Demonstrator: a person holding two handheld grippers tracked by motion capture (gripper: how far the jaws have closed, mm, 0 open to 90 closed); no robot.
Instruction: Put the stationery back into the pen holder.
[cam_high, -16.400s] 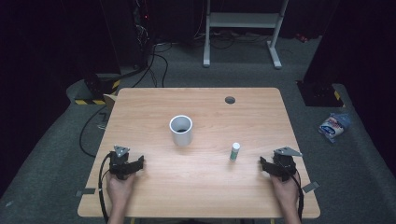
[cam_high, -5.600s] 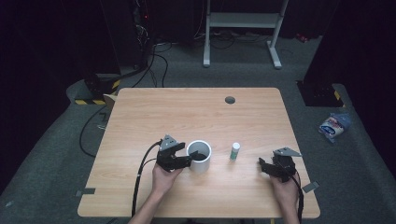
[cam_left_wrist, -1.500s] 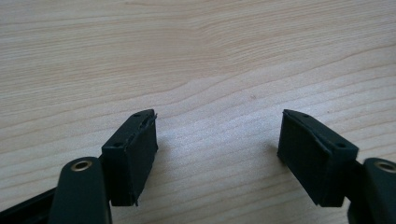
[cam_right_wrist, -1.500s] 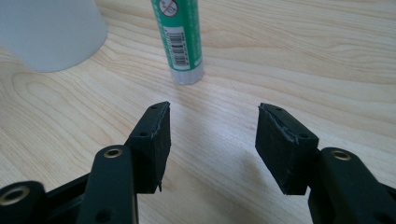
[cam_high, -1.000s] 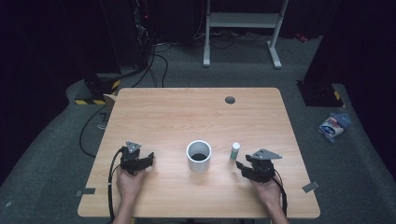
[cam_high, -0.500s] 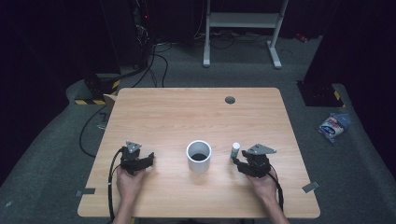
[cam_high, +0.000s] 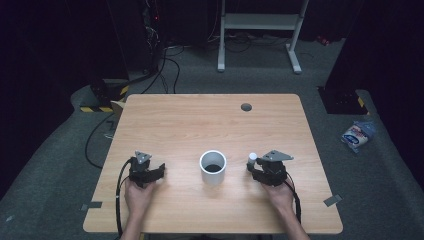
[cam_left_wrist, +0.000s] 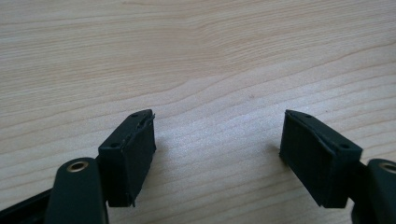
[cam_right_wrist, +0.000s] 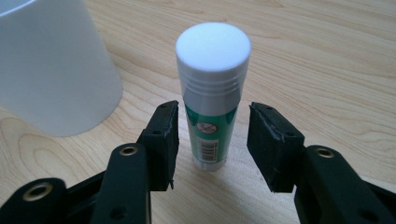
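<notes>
High view: my right claw (cam_high: 254, 169) now sits right at the glue stick (cam_high: 252, 158), which stands upright on the table (cam_high: 180, 120) just to the right of the white cup (cam_high: 213, 167). One sec ago this claw was further right, well apart from the stick; half a sec ago it was near. So the approach is done, I think, and the grasp is the next step. My left claw (cam_high: 159, 171) rests on the table left of the cup, apart from it, same place as one sec ago. Compared w/ the earliest frame, the cup has moved: it was further back on the table, now it is closer to me and near the stick. About 5 sec ago the left claw was at the cup, so it probably moved it.

Left gripper view: left claw (cam_left_wrist: 217, 154) is wide open, holds nothing, only bare wood between the jaws.

Right gripper view: right claw (cam_right_wrist: 212, 144) is partly open, one jaw on each side of the glue stick (cam_right_wrist: 212, 93), small gaps both sides, not touching yet. The stick has a white cap and green label. The cup (cam_right_wrist: 51, 65) is just beside it, at upper left. I judge closing now should catch the stick at the label; probably it goes into the cup after.
</notes>
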